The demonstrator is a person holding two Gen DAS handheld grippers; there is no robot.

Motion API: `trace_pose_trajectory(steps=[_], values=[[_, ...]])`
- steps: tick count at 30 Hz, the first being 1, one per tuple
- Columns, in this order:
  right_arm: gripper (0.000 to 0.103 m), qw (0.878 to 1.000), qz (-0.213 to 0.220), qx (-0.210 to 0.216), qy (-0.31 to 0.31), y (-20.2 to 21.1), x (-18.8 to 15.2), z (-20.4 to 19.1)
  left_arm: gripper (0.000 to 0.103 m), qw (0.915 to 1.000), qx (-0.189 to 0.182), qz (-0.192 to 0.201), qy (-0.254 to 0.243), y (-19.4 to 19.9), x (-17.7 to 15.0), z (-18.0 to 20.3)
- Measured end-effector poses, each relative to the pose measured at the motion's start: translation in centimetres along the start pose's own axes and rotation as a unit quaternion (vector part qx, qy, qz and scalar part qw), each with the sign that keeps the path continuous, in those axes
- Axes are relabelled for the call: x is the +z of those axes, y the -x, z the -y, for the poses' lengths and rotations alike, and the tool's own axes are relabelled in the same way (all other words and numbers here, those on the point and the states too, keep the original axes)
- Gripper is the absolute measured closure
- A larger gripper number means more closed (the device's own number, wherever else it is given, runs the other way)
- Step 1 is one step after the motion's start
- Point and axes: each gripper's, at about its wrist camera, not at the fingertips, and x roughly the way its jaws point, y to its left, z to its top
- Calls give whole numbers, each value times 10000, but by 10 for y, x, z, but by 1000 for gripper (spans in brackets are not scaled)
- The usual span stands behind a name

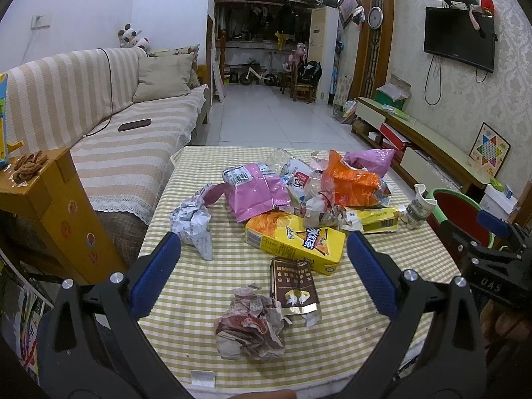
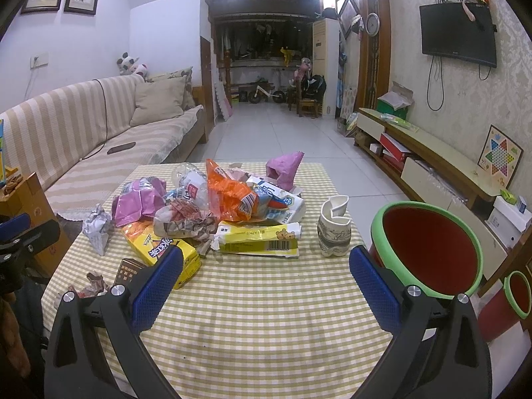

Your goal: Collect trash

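Nothing collected yet, as far as I can judge: the red bin with the green rim shows an empty interior in the right wrist view, and all the litter sits on the checked tablecloth.

Both claws are spread wide and carry nothing. My left gripper hovers over the near part of the table; my right gripper hangs over bare cloth, with the bin just beyond its right finger at the table's right edge.

Count of trash, as well as I can separate it:
- yellow drink carton, 1
- brown foil wrapper, 1, just beside the carton
- crumpled brownish paper wad, 1, nearest me
- crumpled white paper ball, 1, apart on the left
- pink bags, 2: the large pink bag and the far pink bag
- orange snack bag, 1
- yellow flat packet, 1
- torn paper cup, 1, upright, near the bin

The middle heap overlaps too much for a firm tally. All pieces remain to move.
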Motion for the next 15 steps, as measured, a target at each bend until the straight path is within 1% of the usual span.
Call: trace_pose_trajectory(steps=[15], values=[[7,10000,-28,-2,6,-1,-1,-1,5,10000,-1,-1,4,0,0,0]])
